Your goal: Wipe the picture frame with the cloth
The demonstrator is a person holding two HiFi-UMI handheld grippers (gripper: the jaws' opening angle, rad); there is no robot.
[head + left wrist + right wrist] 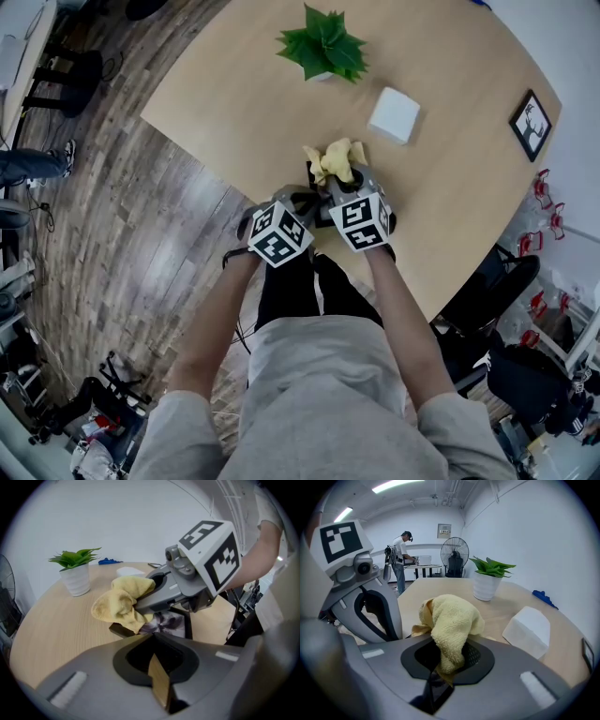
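Head view: the left gripper (298, 208) and right gripper (349, 192) meet at the wooden table's (234, 103) near edge. The yellow cloth (336, 161) is bunched just beyond them.

Left gripper view: its 2 jaws clamp the picture frame's (172, 622) edge, and the cloth lies on the frame's corner.

Right gripper view: its jaws pinch the cloth, with a potted plant (488, 579) and a white box (528, 631) beyond.

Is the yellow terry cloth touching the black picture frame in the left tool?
Touching. The left gripper view shows the yellow terry cloth, in the right tool, pressed on that black picture frame.
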